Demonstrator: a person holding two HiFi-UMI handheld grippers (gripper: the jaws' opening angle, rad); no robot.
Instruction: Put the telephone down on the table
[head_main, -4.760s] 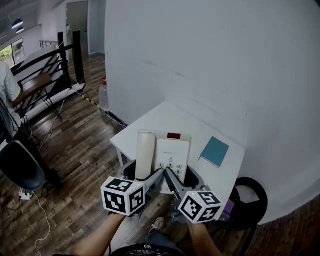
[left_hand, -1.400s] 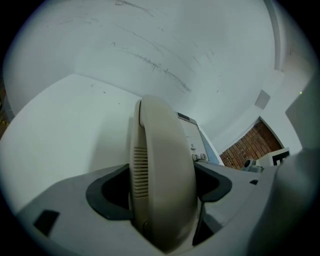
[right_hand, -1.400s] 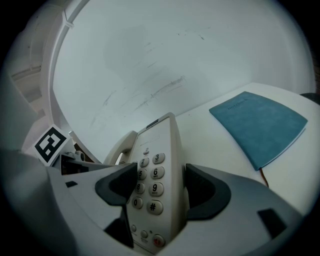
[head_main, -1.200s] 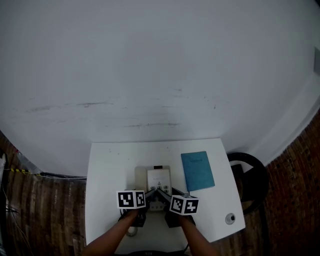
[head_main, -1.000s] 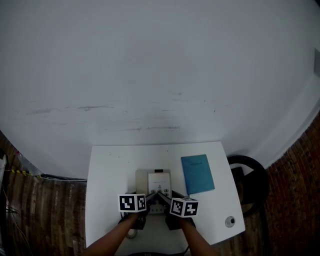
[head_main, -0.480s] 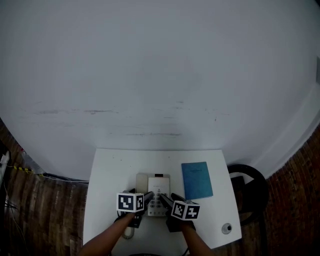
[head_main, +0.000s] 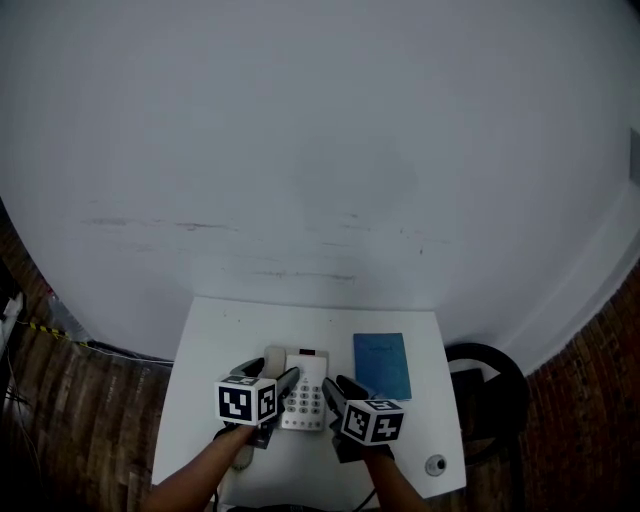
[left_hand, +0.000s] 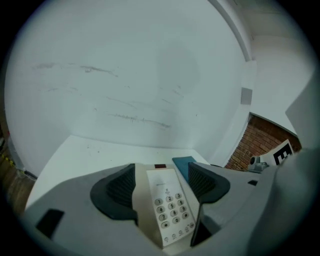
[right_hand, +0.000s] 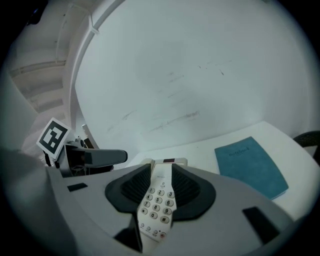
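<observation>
The beige telephone (head_main: 303, 385) lies flat on the white table (head_main: 200, 350), keypad up, handset on its left side. Both grippers hover a little above its near end and touch nothing. My left gripper (head_main: 287, 378) stands open over the handset side; in the left gripper view the telephone (left_hand: 167, 207) shows down between its wide-set pads. My right gripper (head_main: 335, 388) is beside it on the right. Its jaws have just been closing and stand partly apart with nothing between them. The keypad (right_hand: 156, 202) shows below through the gap.
A teal notebook (head_main: 382, 365) lies on the table right of the telephone. A small round object (head_main: 434, 465) sits near the table's front right corner. A black round stool (head_main: 487, 385) stands off the right edge. A white wall rises just behind the table.
Both grippers have risen off the telephone's near end and their tips have spread apart. The telephone stays on the table.
</observation>
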